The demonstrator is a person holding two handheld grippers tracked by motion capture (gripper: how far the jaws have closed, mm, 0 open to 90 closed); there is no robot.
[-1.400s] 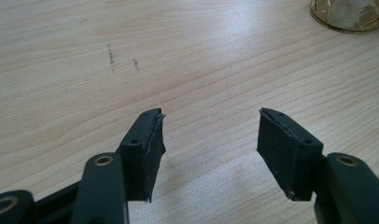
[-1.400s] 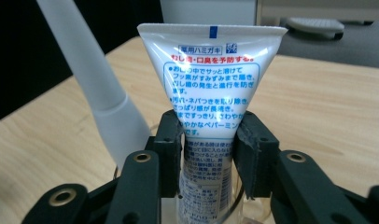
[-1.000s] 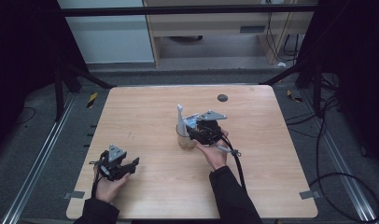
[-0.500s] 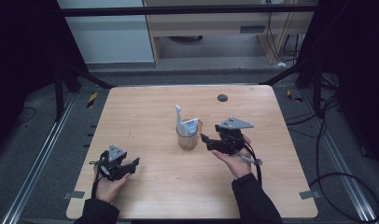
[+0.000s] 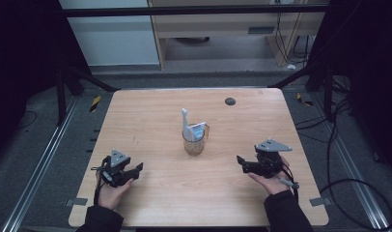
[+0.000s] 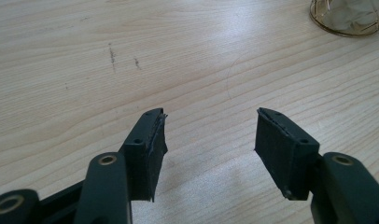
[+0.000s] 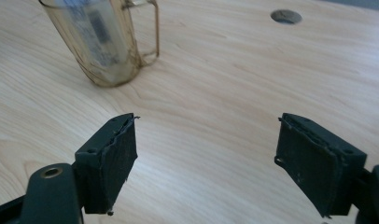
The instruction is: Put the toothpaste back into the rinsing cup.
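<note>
A clear amber glass mug point(image 5: 194, 141) stands upright at the middle of the wooden table point(image 5: 146, 121), with a white tube-like item point(image 5: 185, 121) sticking out of its top. My left gripper point(image 5: 136, 170) rests at the front left, open over bare wood point(image 6: 211, 112), and the mug's base point(image 6: 351, 16) lies far off at that view's upper right. My right gripper point(image 5: 240, 162) is at the front right, well clear of the mug. Its jaws have just been opening and stand open with nothing between them point(image 7: 206, 116). The mug point(image 7: 103, 42) and its handle stand ahead to its left.
A small dark round hole point(image 5: 230, 101) sits in the tabletop near the far edge, also visible as the hole point(image 7: 285, 17) ahead of the right gripper. Cables trail from the right gripper over the table's front right. Metal rails and loose cables lie on the floor around the table.
My right gripper has let go of the mug and drawn back to the right and toward the front edge, its jaws opening. The mug stays in place. The left gripper has not moved.
</note>
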